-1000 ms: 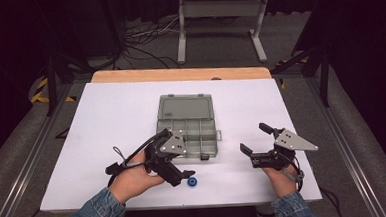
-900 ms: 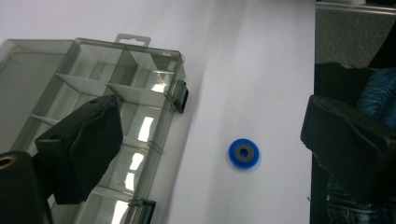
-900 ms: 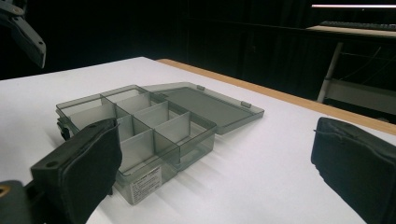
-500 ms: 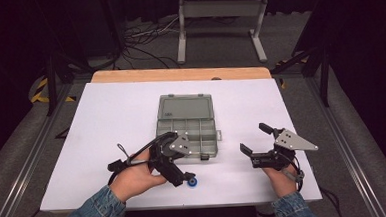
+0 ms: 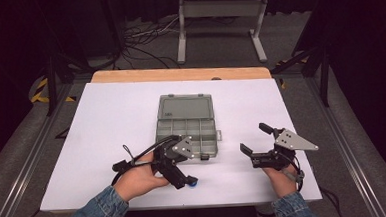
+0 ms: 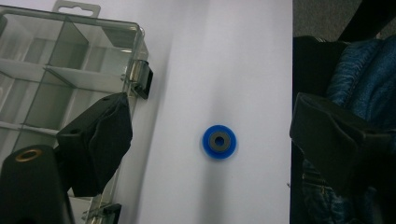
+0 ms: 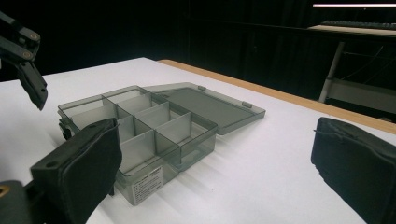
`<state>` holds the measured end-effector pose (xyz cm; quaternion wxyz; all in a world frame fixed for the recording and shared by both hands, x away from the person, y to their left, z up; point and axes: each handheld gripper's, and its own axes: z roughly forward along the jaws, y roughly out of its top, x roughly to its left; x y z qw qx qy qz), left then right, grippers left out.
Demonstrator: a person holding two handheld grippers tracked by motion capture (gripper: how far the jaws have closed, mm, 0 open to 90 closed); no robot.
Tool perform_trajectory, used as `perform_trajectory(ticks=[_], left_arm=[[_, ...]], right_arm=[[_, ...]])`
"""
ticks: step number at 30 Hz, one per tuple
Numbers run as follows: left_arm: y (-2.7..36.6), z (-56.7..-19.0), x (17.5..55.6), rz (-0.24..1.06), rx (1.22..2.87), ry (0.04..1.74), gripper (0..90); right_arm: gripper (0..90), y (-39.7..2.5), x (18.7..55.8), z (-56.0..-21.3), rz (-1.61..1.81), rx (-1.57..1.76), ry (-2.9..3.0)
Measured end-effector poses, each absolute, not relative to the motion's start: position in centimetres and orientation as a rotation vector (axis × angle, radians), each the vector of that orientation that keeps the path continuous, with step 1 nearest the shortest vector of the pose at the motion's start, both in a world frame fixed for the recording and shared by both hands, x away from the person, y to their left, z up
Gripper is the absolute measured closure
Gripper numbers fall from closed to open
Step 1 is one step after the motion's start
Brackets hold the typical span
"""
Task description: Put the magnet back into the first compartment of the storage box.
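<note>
A small blue ring [image 6: 219, 141] with a grey centre lies flat on the white table near its front edge, also seen from above [image 5: 193, 183]. My left gripper [image 6: 215, 119] hovers over it, open, its jaws on either side of the ring and clear of it. In the high view the left gripper [image 5: 184, 175] points down at the table just in front of a clear grey compartment box [image 5: 187, 134]. The box's lid [image 5: 183, 108] lies open and flat behind it, and its compartments [image 7: 140, 130] look empty. My right gripper [image 5: 253, 138] is open, to the right of the box, holding nothing.
The box's black latches [image 6: 142, 79] face the table's front edge beside the ring. The white table [image 5: 106, 123] ends in a wooden strip [image 5: 179, 74] at the back. Dark floor, cables and a metal stand [image 5: 221, 17] lie beyond. A denim sleeve [image 6: 359, 79] hangs close by the left gripper.
The left gripper has shifted only slightly over the blue ring. The right gripper and the box have stayed where they were.
</note>
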<state>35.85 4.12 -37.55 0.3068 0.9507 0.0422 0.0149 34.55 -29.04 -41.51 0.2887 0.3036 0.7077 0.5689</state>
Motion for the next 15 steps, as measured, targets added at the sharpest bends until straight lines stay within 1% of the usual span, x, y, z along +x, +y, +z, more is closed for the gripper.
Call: perform_trajectory(ticks=[15], left_arm=[[3.0,-40.5,35.7,-0.001,2.591,0.102,13.8]], right_arm=[[2.5,-29.0,34.6,-41.5,1.521,0.806,1.891]])
